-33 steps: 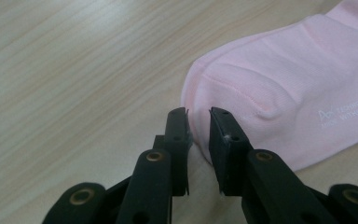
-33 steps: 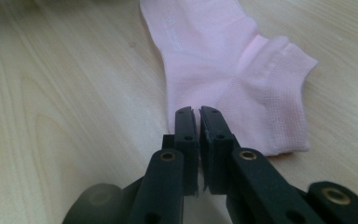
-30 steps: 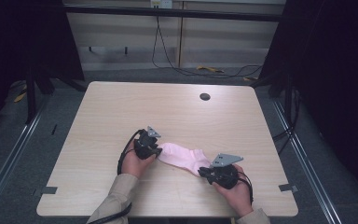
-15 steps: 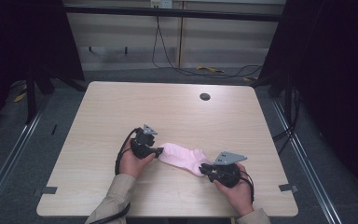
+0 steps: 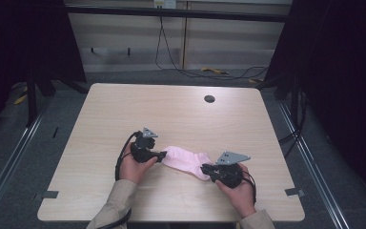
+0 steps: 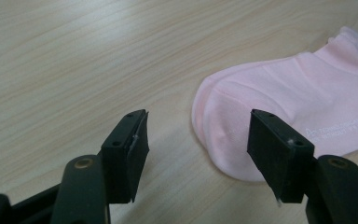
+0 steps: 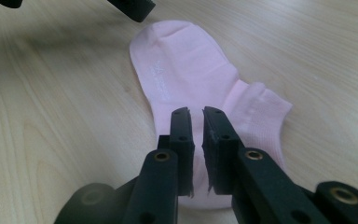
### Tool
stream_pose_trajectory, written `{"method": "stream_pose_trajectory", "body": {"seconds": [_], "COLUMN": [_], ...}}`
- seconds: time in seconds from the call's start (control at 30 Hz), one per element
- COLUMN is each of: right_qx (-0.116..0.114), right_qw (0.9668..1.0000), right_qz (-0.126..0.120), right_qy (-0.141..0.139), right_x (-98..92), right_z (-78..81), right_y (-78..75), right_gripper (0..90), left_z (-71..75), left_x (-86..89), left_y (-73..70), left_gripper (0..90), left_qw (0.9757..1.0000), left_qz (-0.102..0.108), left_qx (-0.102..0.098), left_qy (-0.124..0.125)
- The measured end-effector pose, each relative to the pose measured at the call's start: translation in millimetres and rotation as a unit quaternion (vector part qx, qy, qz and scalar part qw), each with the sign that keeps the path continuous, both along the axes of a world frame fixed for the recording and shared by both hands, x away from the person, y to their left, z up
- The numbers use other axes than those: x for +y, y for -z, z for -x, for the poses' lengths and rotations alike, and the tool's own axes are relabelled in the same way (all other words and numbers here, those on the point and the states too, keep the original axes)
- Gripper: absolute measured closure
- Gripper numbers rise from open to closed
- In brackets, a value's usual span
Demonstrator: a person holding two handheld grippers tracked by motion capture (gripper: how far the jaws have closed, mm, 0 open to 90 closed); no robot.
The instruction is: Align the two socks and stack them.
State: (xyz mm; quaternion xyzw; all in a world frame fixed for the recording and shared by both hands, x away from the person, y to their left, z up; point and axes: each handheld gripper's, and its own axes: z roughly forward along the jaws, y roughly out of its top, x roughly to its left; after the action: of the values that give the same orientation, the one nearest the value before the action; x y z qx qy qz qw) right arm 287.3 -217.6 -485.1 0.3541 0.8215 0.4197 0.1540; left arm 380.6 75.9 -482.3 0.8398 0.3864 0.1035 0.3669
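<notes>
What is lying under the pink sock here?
The pink sock lies flat on the wooden table; bare tabletop shows all round it. At its cuff end the right gripper pinches the fabric. Whatever is directly beneath the sock is covered.

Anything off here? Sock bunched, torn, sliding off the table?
Nothing stands out. The pink sock lies flat and whole on the table, well inside its edges, no tear visible. Its cuff end sits under the right gripper.
</notes>
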Motion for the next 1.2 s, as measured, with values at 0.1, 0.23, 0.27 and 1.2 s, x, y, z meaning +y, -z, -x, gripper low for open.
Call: {"method": "stream_pose_trajectory", "body": {"seconds": [0.1, 0.23, 0.27, 1.2], "right_qx": [-0.002, -0.002, 0.0, -0.007], "right_qw": [1.0, 0.9999, 0.9999, 0.9993], "right_qz": [0.005, 0.01, 0.008, 0.024], "right_qy": [-0.007, -0.013, -0.014, -0.027], "right_x": [3.5, 7.5, 8.6, 30.1], "right_z": [-1.9, -6.5, -7.6, -37.8], "right_y": [0.5, 2.1, 2.0, 0.3], "right_gripper": [85.6, 87.2, 87.3, 88.8], "left_z": [0.8, 2.2, 2.7, -2.7], "left_x": [0.8, 0.6, 0.3, 9.1], "left_y": [0.3, 1.5, 1.8, 5.2], "left_gripper": [38.0, 37.7, 37.7, 37.4], "left_qw": [1.0, 1.0, 1.0, 0.9993], "left_qz": [0.007, 0.006, 0.007, 0.019], "left_qx": [0.002, 0.005, 0.005, 0.013], "left_qy": [-0.001, -0.004, -0.003, -0.03]}}
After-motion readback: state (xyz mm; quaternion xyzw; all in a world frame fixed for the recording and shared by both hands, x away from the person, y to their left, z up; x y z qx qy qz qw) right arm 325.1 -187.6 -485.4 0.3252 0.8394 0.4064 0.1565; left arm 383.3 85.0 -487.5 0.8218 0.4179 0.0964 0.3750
